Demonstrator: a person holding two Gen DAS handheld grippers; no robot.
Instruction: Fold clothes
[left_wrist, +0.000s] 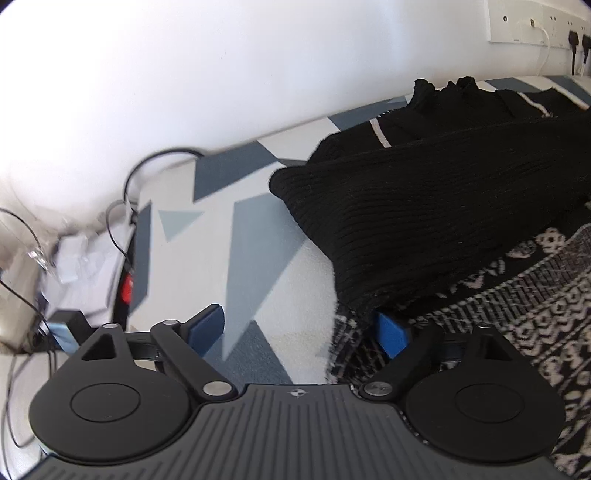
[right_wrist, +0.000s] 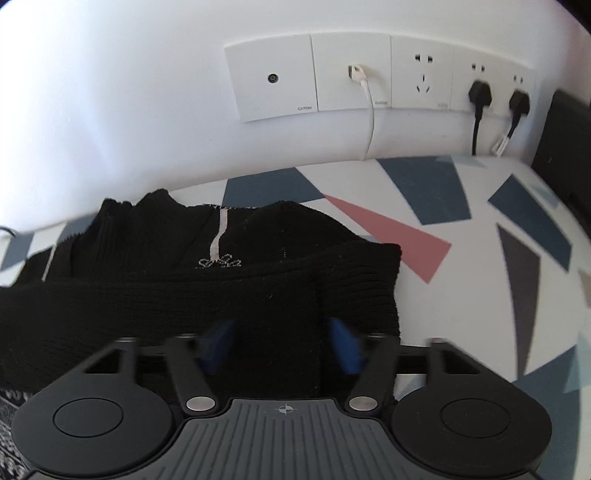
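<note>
Right, both tools are over the worktop (right_wrist: 424, 295), which has a white cover printed with blue, grey and pink triangles.

Left tool (left_wrist: 297, 326): jaws spread wide, nothing pinched. Its left blue pad (left_wrist: 207, 325) hangs over bare cover. Its right pad (left_wrist: 392, 334) sits at the edge of the clothes, partly tucked under the black fold (contact or not: cannot tell). Only bare cover and the fringe of the patterned knit lie between the pads.

Right tool (right_wrist: 280, 347): jaws parted, roughly mid-width, blue pads (right_wrist: 345, 347) motion-blurred. A band of black sweater runs between them, but neither pad looks pressed on it, so no grip.

Black ribbed sweater (right_wrist: 184, 295): lies folded on the worktop, at 12 to 10 o'clock from the right tool, with its right edge at about 1 o'clock. A pale vertical stripe and a small flower motif (right_wrist: 219, 263) show near its top. In the left wrist view the same sweater (left_wrist: 424, 206) fills 1 to 2 o'clock.

Black-and-white patterned knit (left_wrist: 517, 314): under the sweater's near edge, at 3 o'clock from the left tool.

Wall sockets (right_wrist: 369, 77) at 12 o'clock in the right wrist view: one white cable and two black plugs in. Loose black cables (left_wrist: 122, 206) and clutter at 9 to 10 o'clock off the left tool, beyond the worktop's edge.
</note>
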